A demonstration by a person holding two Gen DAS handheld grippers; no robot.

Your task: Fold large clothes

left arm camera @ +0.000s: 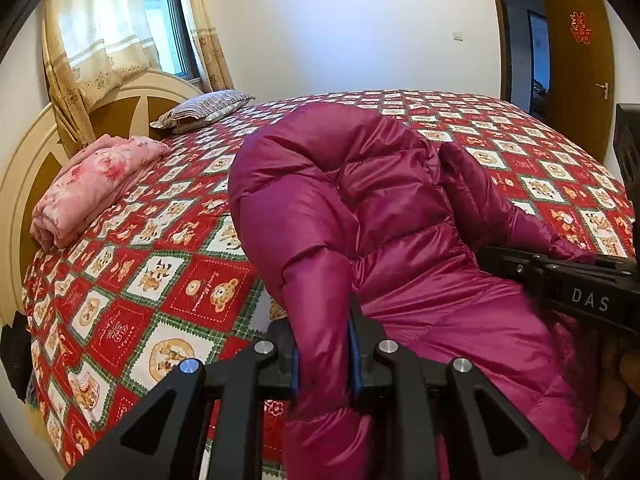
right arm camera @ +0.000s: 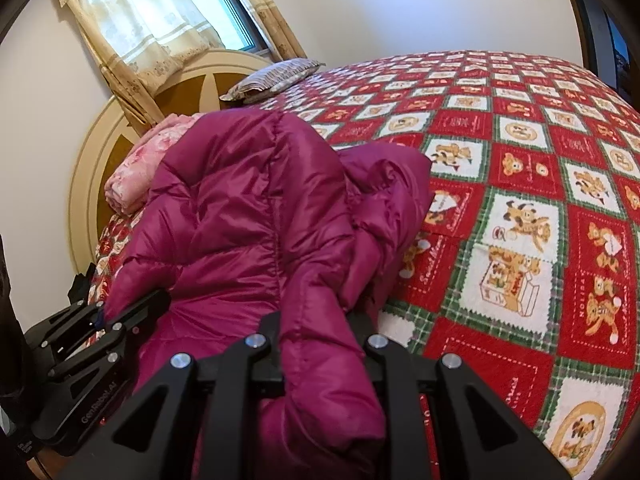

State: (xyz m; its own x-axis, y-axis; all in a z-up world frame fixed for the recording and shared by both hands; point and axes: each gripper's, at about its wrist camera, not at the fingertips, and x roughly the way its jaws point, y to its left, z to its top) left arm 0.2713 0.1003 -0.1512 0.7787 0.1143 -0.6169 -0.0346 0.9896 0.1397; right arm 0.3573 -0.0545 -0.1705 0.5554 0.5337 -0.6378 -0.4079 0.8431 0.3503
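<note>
A magenta puffer jacket [left arm camera: 360, 184] lies bunched on the bed, its quilted bulk rising ahead of both cameras. My left gripper [left arm camera: 322, 320] is shut on a padded fold of it, the fabric squeezed between the blue pads and spilling toward the lens. In the right wrist view the jacket [right arm camera: 240, 200] runs between the fingers of my right gripper [right arm camera: 316, 320], which is shut on another fold. Each gripper shows in the other's view: the right gripper [left arm camera: 496, 264] at the jacket's right edge, the left gripper [right arm camera: 132, 305] at its lower left. Both hold the jacket's near side.
The bed wears a red, white and green bear-print cover [left arm camera: 160, 280]. A folded pink blanket [left arm camera: 96, 188] and a striped pillow [left arm camera: 204, 110] lie by the round headboard [left arm camera: 24, 184]. A curtained window [left arm camera: 160, 28] is behind; an open wooden door [left arm camera: 576, 60] stands at far right.
</note>
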